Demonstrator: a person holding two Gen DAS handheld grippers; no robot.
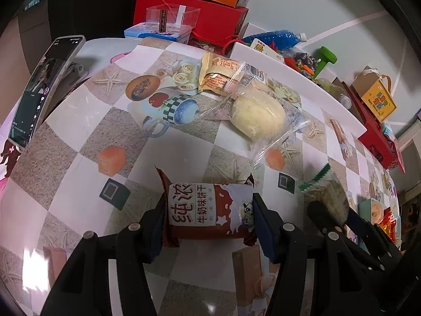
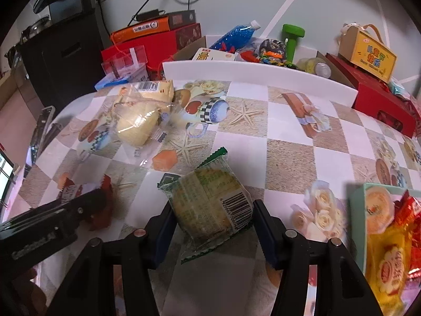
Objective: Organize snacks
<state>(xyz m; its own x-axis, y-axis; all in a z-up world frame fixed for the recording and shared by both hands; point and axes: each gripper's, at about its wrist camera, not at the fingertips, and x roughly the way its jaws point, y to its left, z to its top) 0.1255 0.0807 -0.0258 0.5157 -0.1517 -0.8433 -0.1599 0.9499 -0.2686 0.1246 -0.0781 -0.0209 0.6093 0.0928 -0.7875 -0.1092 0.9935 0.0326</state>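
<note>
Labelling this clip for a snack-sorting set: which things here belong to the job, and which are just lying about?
Job: brown-and-white milk biscuit packet in left tongs; green-edged clear cake packet in right tongs; clear-wrapped pale bun; beige wafer packet.

Lying about: black phone; green dumbbell; blue bottle.

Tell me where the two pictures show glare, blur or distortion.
Left wrist view: white glare on the tablecloth at lower left, green-edged packet blurred, table edge bent by the fisheye. Right wrist view: the snack box at right is smeared.

Left gripper (image 1: 209, 214): matte black plastic fingers; dark blue ribbed pads; round silver screw heads
Right gripper (image 2: 211, 222): same black build; blue pads; silver screws
Marking: faint lettering on left gripper's side
</note>
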